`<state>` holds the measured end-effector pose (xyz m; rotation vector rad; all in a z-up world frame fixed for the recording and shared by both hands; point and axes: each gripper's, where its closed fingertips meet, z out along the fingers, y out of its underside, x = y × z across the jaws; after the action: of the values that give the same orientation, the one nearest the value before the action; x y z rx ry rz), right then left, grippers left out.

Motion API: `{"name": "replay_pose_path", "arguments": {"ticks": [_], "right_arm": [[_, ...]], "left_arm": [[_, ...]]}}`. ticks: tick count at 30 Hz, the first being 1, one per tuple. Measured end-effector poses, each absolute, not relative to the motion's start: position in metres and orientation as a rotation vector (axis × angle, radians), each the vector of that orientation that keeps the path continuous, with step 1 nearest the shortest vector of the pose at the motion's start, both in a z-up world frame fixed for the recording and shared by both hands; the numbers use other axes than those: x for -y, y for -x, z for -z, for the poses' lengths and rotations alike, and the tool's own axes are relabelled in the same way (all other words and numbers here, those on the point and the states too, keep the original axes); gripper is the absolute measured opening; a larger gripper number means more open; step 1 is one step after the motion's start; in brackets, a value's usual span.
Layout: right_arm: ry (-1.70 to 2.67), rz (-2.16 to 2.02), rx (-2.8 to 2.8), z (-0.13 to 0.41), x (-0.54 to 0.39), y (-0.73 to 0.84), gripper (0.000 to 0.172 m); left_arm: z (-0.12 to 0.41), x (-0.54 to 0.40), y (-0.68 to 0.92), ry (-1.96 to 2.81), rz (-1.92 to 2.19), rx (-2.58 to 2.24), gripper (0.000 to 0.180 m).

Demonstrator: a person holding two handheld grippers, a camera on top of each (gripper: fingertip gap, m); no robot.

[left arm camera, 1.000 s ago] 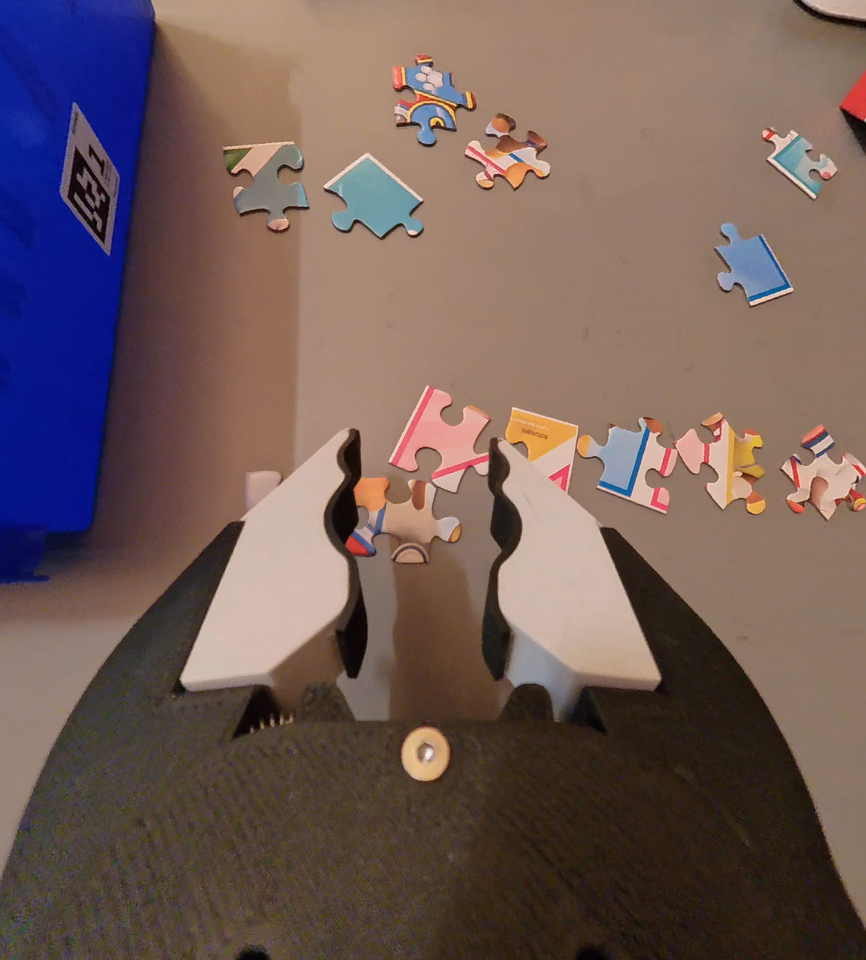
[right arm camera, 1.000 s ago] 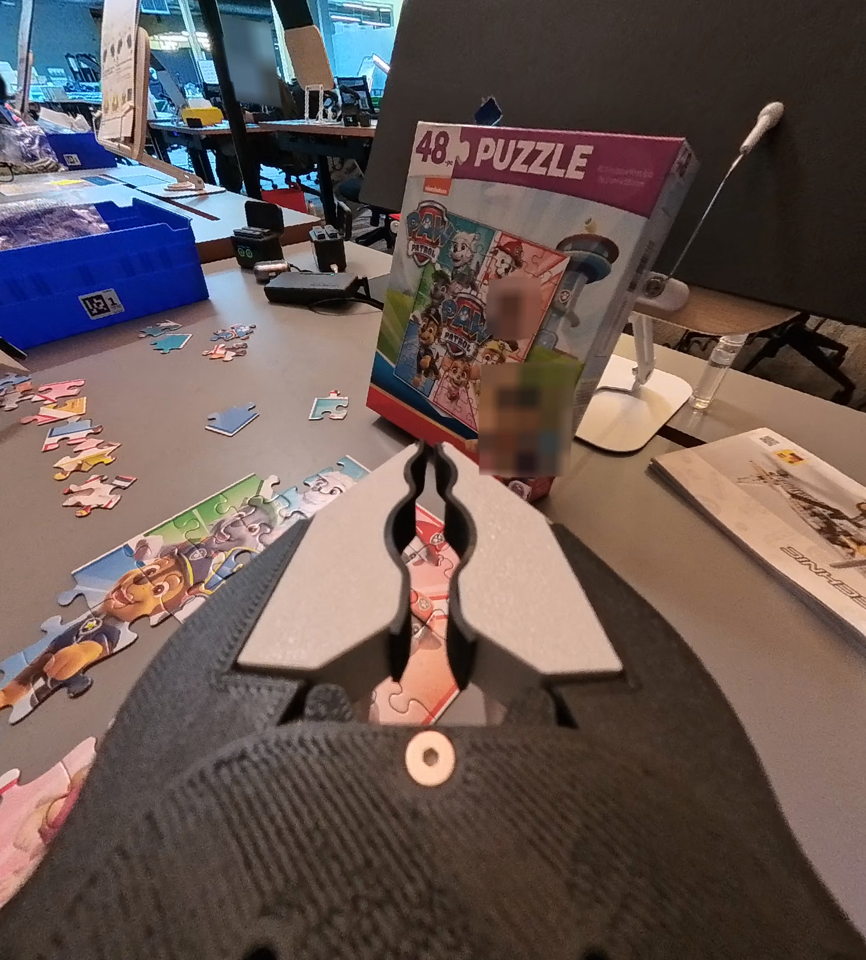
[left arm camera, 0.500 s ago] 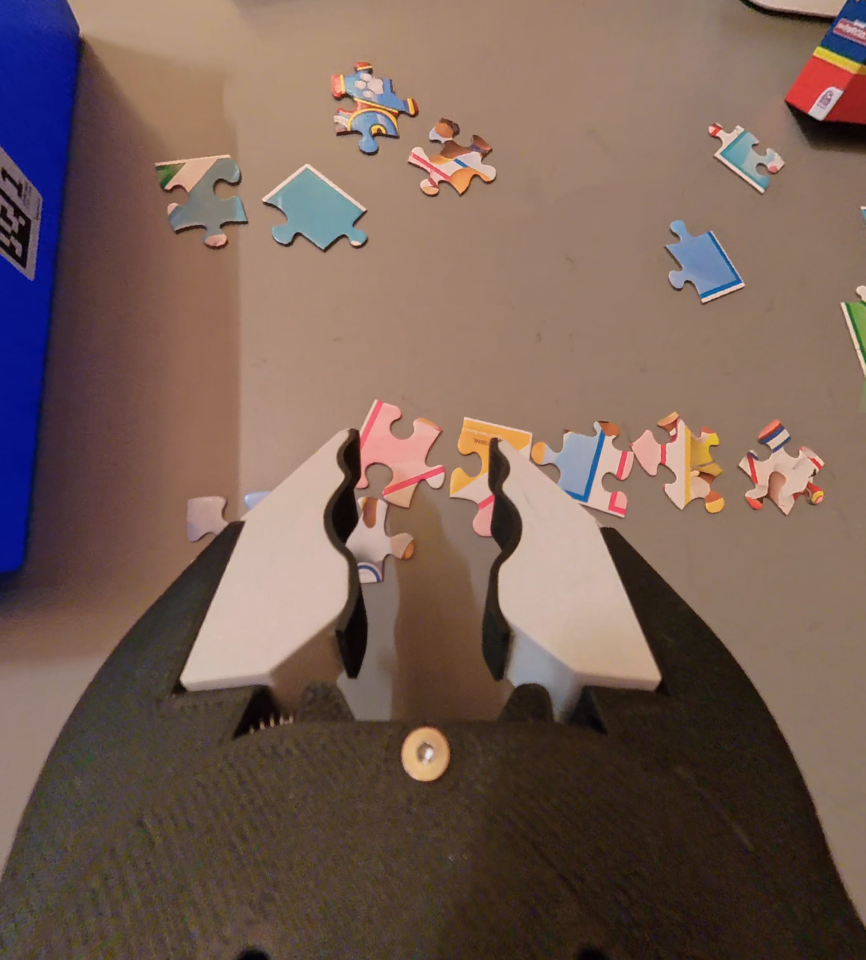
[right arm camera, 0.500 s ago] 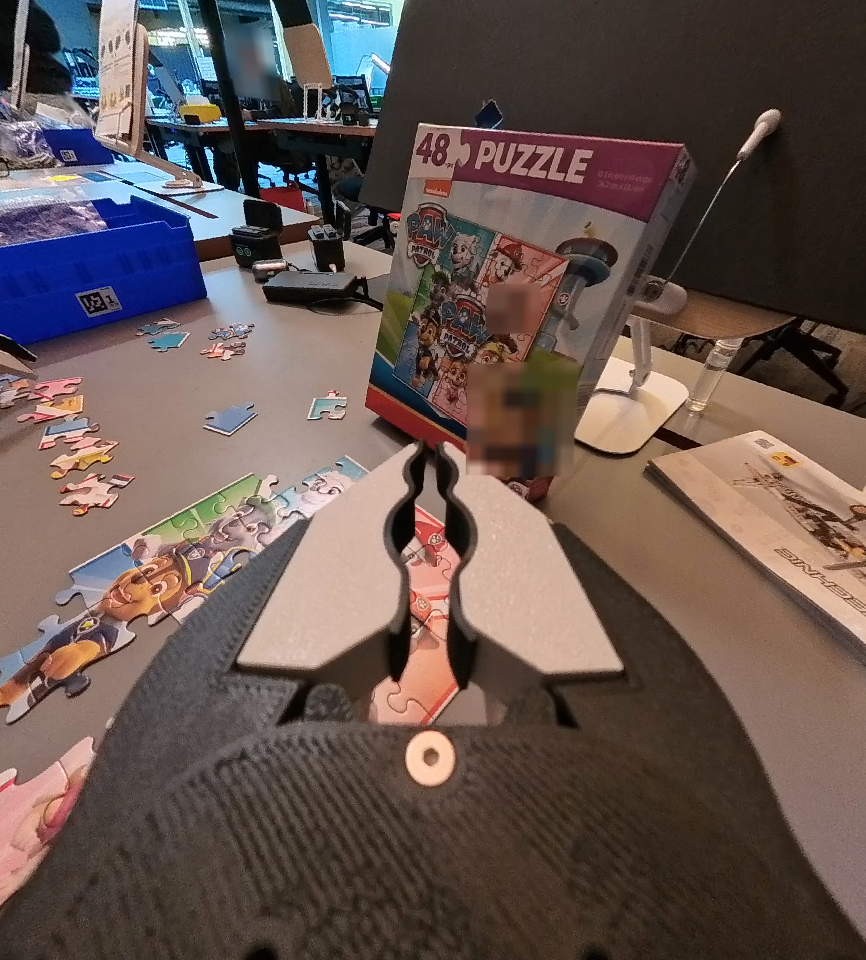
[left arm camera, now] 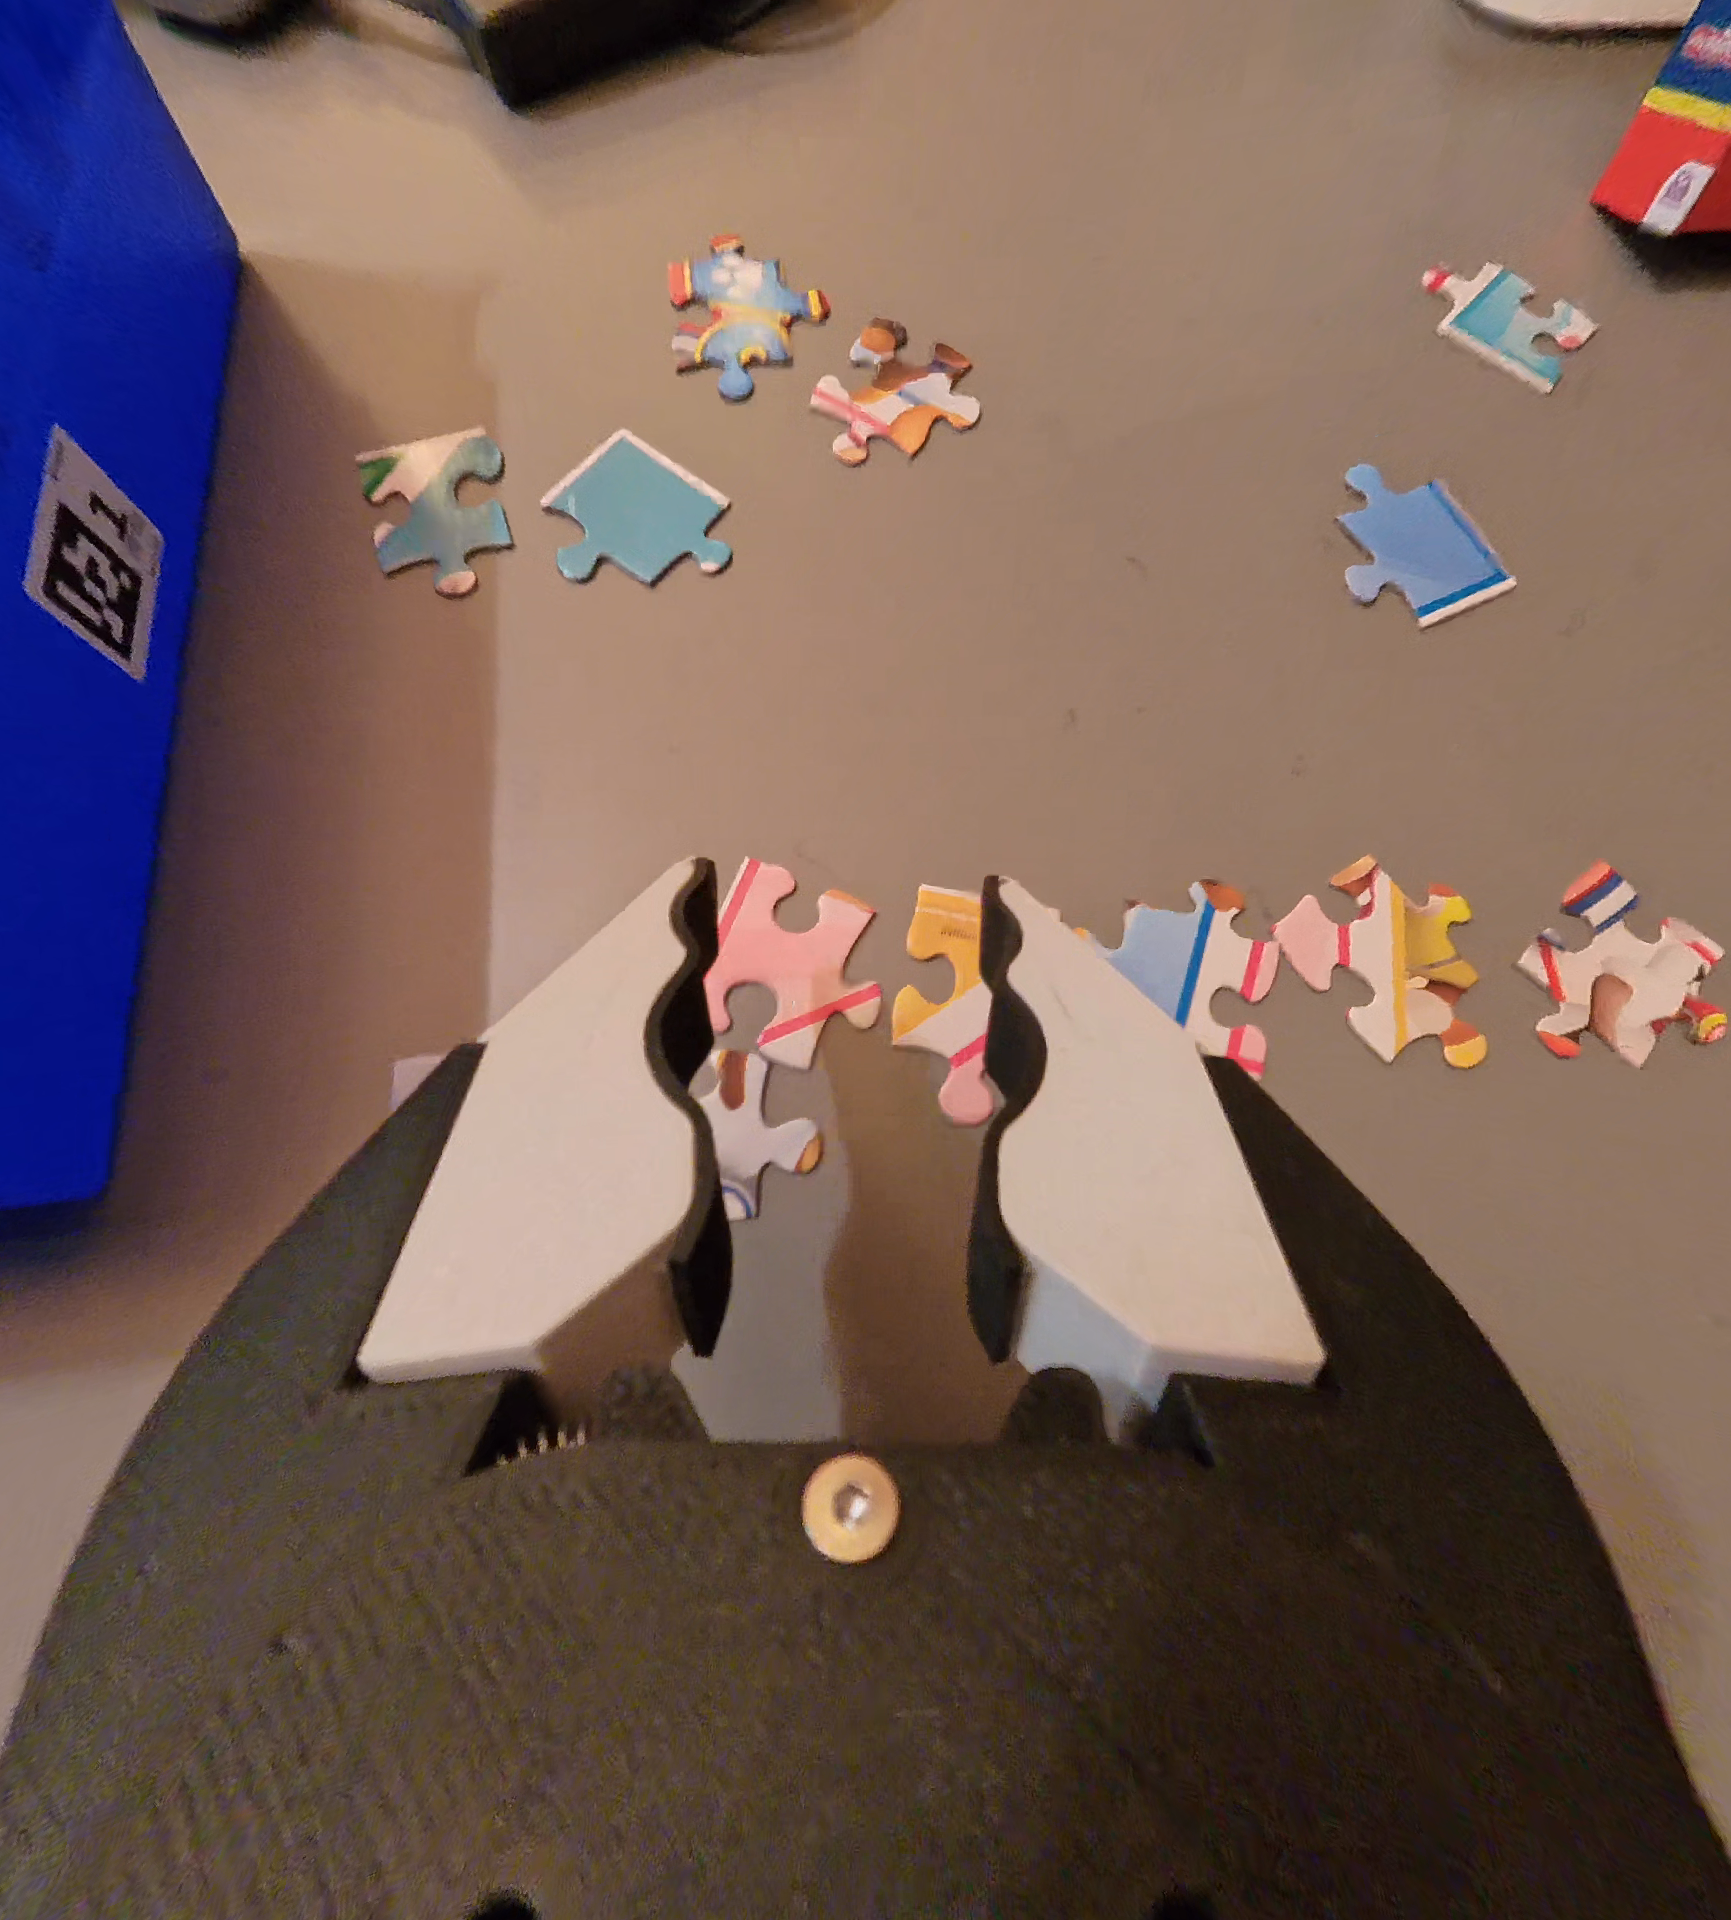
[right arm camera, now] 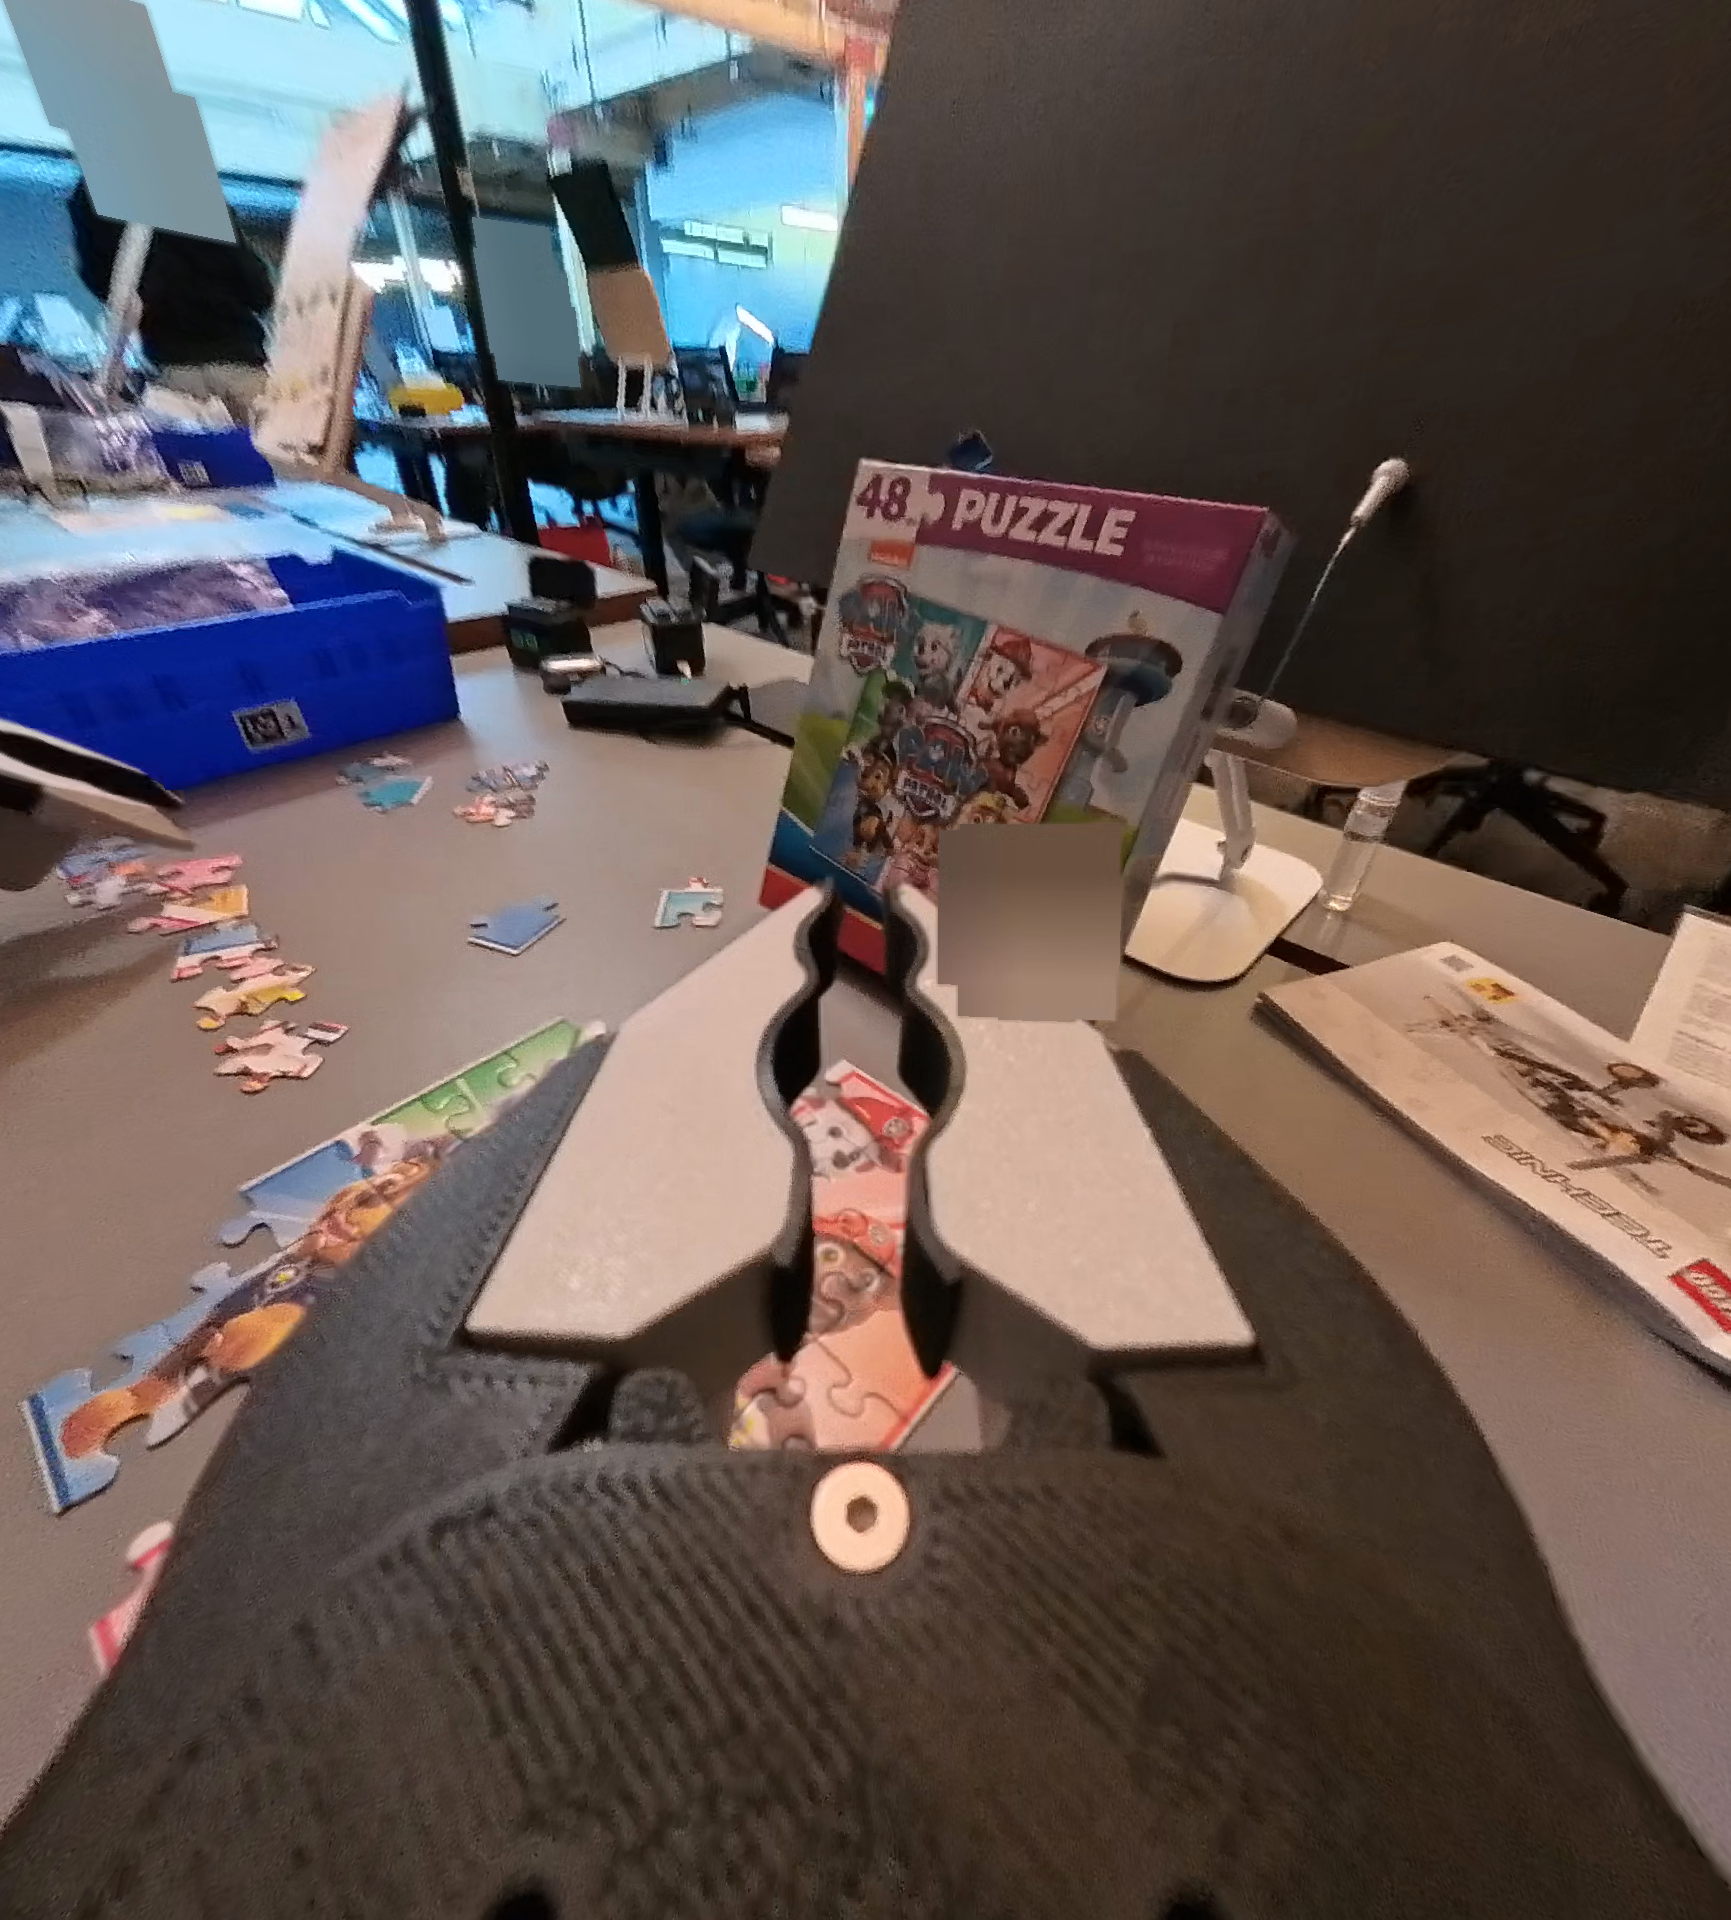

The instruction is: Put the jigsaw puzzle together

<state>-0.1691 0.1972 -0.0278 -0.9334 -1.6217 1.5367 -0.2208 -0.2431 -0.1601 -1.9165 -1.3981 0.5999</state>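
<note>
My left gripper (left arm camera: 845, 878) is open and hovers over a row of loose puzzle pieces on the grey table (left arm camera: 944, 675). A pink piece (left arm camera: 788, 966) and a yellow and white piece (left arm camera: 944, 977) lie flat between its fingers, and neither pad presses on them. Another piece (left arm camera: 762, 1143) lies partly under the left finger. My right gripper (right arm camera: 861, 899) stands slightly open and empty above the partly assembled puzzle (right arm camera: 217, 1340), part of which shows between its fingers (right arm camera: 856, 1153). The upright puzzle box (right arm camera: 1027, 675) stands just beyond its fingertips.
A blue bin (left arm camera: 30, 623) stands to the left of the loose pieces and also shows in the right wrist view (right arm camera: 186, 686). More pieces lie scattered farther out (left arm camera: 632, 509). A booklet (right arm camera: 1567, 1122), a white stand base (right arm camera: 1225, 914) and black chargers (right arm camera: 643, 701) lie around the box. The grippers' ends are close to 45 cm from one another.
My right gripper's fingers, shut before, have parted a little, and its view has tipped upward. My left gripper has drifted over the row of pieces and stays open.
</note>
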Motion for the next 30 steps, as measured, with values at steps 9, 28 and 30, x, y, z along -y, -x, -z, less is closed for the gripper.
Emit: {"name": "replay_pose_path", "arguments": {"ticks": [9, 28, 30], "right_arm": [[1.053, -1.706, 1.712, 0.060, -0.187, 0.164, 0.009], [1.065, -1.661, 1.676, 0.057, -0.197, 0.166, 0.009], [1.070, -1.680, 1.666, 0.056, -0.197, 0.166, 0.009]], "left_arm": [[0.137, 0.234, 0.323, 1.892, -0.745, 1.444, 0.058], [0.195, 0.219, 0.402, 1.912, -0.554, 1.629, 0.052], [0.195, 0.214, 0.401, 1.932, -0.540, 1.596, 0.038]]}}
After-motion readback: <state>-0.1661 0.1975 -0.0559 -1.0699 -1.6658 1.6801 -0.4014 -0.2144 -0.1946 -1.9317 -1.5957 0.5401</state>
